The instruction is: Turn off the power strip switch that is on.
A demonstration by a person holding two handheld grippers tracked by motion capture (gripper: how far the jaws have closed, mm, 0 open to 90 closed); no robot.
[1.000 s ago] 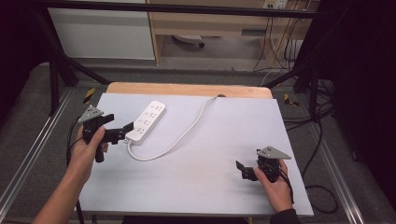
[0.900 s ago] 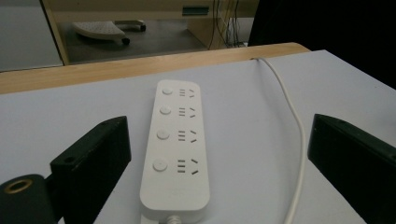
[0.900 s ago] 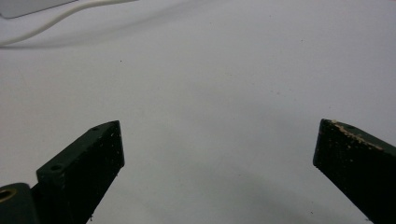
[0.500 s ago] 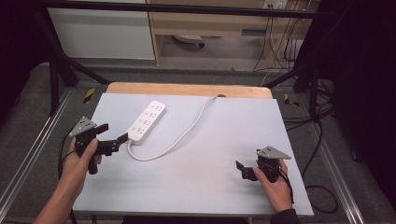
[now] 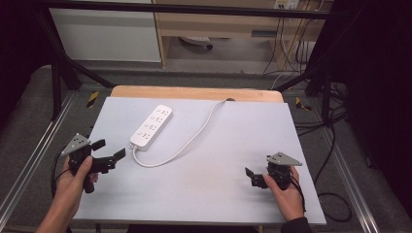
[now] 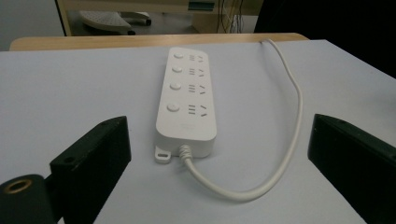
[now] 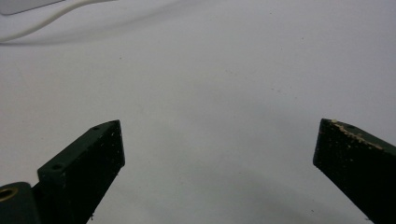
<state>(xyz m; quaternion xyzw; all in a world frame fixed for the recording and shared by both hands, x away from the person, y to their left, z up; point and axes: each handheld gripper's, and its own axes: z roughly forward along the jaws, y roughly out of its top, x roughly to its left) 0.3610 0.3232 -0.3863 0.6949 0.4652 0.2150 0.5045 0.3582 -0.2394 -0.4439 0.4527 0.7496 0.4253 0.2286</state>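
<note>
Left gripper view frames the power strip (image 6: 187, 100) between wide-open, empty jaws, so the left tool (image 5: 109, 150) should advance squarely; the right tool (image 5: 252, 176) is agape, empty.

Table (image 5: 209, 194): pale grey-lilac top, strip of bare wood along the far edge. One white power strip (image 5: 151, 125) lies flat on it, left of centre toward the far side, set diagonally — four sockets, each with a round button beside it. Its white cord (image 5: 189, 141) leaves the near end, loops on the surface, then runs to the far edge and drops off there.
</note>
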